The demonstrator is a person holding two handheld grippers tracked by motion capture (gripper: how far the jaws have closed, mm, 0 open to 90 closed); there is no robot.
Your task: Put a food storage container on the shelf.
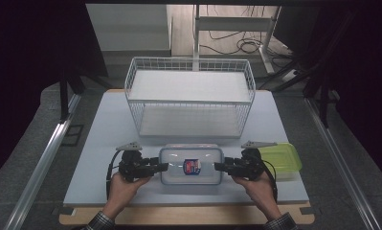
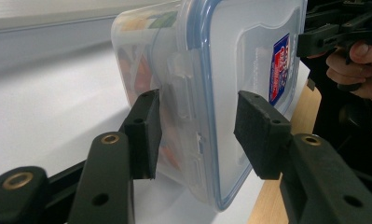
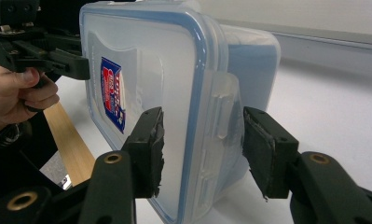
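You are looking at one label only: a red and blue sticker (image 2: 280, 70) is sitting on the lid of the clear container (image 1: 191, 165). Its print is showing too small and blurred, so you are reading no words.

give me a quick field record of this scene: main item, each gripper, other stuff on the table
main item: clear lidded container, blue seal, sticker on lid, near the front of the table
left gripper: jaws around the container's left end clip
right gripper: jaws around its right end clip
contact: pads look pressed on lid and base at both ends
behind: white wire basket
right: green-lidded container
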